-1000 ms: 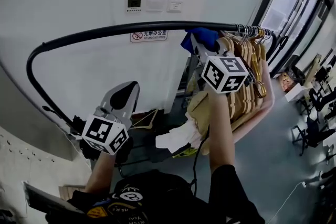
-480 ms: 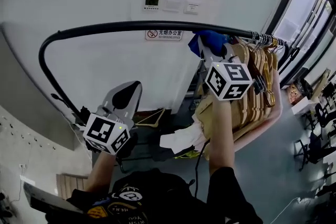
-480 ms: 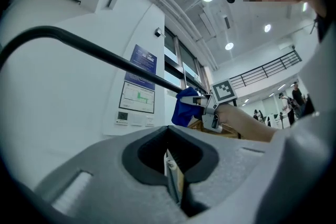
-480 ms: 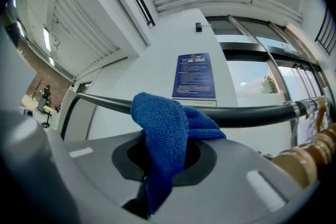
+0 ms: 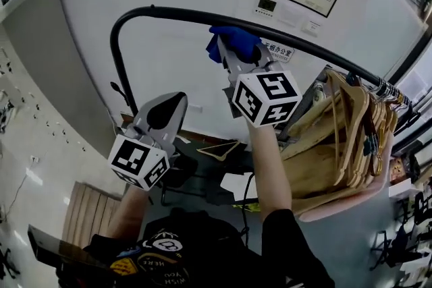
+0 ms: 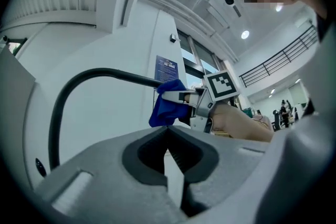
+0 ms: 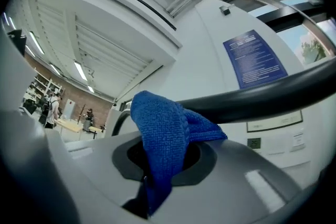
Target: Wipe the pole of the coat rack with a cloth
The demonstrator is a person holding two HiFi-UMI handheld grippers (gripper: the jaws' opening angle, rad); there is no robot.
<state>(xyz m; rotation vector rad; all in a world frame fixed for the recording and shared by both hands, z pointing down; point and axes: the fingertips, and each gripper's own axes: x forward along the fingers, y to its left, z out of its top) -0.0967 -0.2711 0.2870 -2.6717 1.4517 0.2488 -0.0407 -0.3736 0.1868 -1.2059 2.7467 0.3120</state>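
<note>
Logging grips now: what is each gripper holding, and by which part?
Right gripper pinches the blue cloth by a bunched fold; left gripper holds nothing, jaws shut.

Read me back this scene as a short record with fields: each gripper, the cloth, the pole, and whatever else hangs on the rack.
right gripper: shut on the blue cloth, raised to the pole
blue cloth: bunched between the jaws, against the pole's top bar
pole: black, top bar curving down at its left end
left gripper: shut, nothing between the jaws, held low and apart from the pole
wooden hangers: bunched together on the pole, right of the cloth
</note>
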